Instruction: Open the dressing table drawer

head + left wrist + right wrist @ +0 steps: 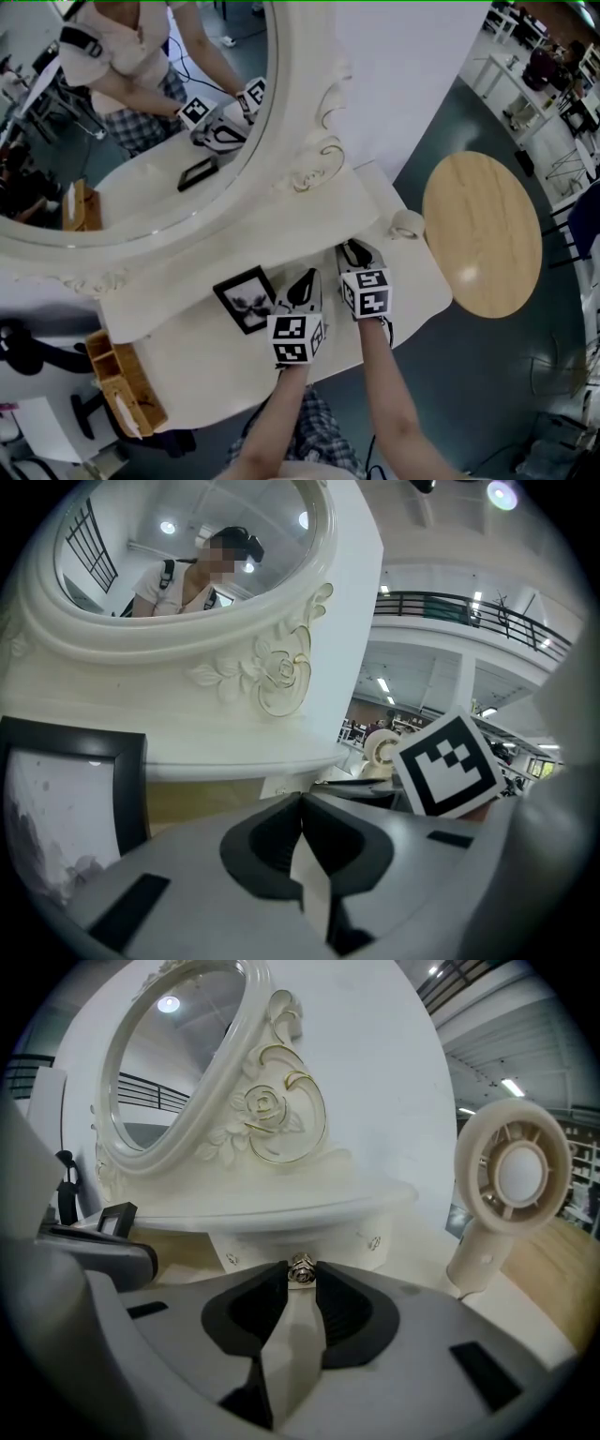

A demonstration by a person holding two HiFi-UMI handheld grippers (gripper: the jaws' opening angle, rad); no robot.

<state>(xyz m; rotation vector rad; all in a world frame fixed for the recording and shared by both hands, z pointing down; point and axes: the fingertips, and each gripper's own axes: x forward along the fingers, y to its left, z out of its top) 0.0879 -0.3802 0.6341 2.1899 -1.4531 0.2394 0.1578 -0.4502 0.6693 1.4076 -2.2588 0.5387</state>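
right tongs (300,1281) clenched on the knob (301,1267), squared up to pull the drawer (339,1241) straight out. left tongs (302,806) clenched empty, parked alongside.

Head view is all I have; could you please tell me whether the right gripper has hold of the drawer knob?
Observer: Yes. The right gripper has its fingers closed on the small metal knob on the front of the drawer.
Operator: Thank you. Is the left gripper holding anything?
Observer: No. The left gripper is shut with nothing between its fingers, and it sits just right of the picture frame.
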